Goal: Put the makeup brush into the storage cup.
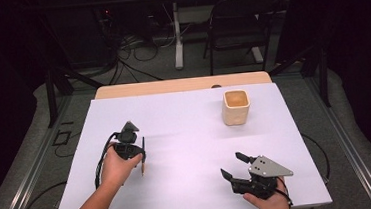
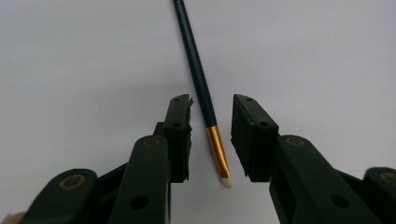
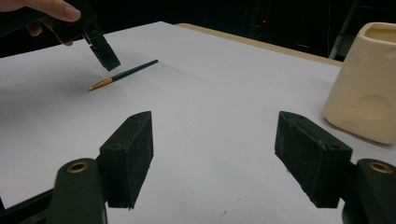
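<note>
- Black right gripper (image 1: pixel 232 165) sits nearest, jaws wide, nothing in them.
- Left gripper (image 2: pixel 211 140) hangs spread over the paintbrush (image 2: pixel 201 84), which lies flat on the white sheet (image 1: pixel 186 134) between its jaws, shaft running away along them, gold ferrule nearest.
- Cream cup (image 1: pixel 236 107) stands far right.
- No readable writing anywhere.

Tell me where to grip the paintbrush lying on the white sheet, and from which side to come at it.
Grip the paintbrush on its dark handle just behind the gold ferrule, coming straight down from above. It lies flat on the sheet, so the thin shaft is best pinched across its width. The left gripper already straddles it, jaws open.
</note>
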Demonstrator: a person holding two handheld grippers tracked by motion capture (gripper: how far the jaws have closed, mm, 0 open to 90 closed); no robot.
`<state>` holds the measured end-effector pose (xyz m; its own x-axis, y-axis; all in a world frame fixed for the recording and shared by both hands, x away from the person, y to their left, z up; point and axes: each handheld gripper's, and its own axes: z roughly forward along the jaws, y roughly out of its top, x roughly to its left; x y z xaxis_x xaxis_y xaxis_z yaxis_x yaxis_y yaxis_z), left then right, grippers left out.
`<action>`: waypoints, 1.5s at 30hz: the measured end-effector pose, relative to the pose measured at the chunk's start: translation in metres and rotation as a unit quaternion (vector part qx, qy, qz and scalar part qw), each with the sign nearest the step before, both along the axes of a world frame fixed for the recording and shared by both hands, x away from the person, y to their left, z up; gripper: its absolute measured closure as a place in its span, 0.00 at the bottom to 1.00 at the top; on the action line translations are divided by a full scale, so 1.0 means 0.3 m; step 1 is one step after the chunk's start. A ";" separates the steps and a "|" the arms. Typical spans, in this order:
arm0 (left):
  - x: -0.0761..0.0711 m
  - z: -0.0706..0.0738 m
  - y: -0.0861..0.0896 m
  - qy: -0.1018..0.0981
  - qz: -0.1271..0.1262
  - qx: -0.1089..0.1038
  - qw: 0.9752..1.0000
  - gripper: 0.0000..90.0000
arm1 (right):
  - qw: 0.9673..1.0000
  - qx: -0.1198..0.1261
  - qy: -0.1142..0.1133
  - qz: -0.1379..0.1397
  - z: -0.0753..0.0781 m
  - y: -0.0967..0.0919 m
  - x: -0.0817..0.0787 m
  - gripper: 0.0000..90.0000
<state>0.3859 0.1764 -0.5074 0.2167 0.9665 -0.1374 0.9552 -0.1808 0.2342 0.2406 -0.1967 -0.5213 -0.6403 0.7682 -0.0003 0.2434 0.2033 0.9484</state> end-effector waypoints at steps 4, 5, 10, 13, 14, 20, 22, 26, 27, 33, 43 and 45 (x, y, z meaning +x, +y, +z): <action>0.007 -0.009 -0.008 0.011 0.004 0.002 1.000 0.77 | 1.000 0.003 -0.003 0.000 -0.002 0.002 0.001 0.31; 0.007 -0.009 -0.008 0.011 0.004 0.002 1.000 0.77 | 1.000 0.003 -0.003 0.000 -0.002 0.002 0.001 0.31; 0.017 -0.020 -0.014 0.021 0.008 0.006 1.000 0.78 | 1.000 0.003 -0.003 -0.001 -0.002 0.002 0.002 0.31; 0.020 -0.022 -0.015 0.025 0.009 0.009 1.000 0.78 | 1.000 0.003 -0.003 0.000 -0.002 0.002 0.002 0.31; 0.024 -0.026 -0.015 0.028 0.012 0.008 1.000 0.79 | 1.000 0.003 -0.003 -0.001 -0.002 0.002 0.002 0.31; 0.029 -0.031 -0.017 0.031 0.019 0.008 0.999 0.79 | 1.000 0.002 -0.003 0.001 -0.001 0.001 0.001 0.31; 0.031 -0.033 -0.017 0.035 0.018 0.009 0.999 0.80 | 1.000 0.003 -0.004 0.000 -0.002 0.001 0.002 0.31; 0.037 -0.039 -0.017 0.038 0.022 0.009 0.999 0.80 | 1.000 0.003 -0.004 0.000 -0.002 0.001 0.002 0.31; 0.037 -0.039 -0.017 0.038 0.022 0.009 0.999 0.80 | 1.000 0.003 -0.004 0.000 -0.002 0.001 0.002 0.31; 0.040 -0.042 -0.018 0.043 0.025 0.010 0.999 0.81 | 1.000 0.003 -0.004 0.000 -0.002 0.001 0.002 0.31; 0.043 -0.053 -0.027 0.051 0.029 0.011 0.998 0.83 | 1.000 0.003 -0.005 0.001 -0.003 0.000 0.002 0.31; 0.044 -0.054 -0.027 0.052 0.028 0.012 0.998 0.83 | 1.000 0.003 -0.004 0.001 -0.003 0.000 0.002 0.31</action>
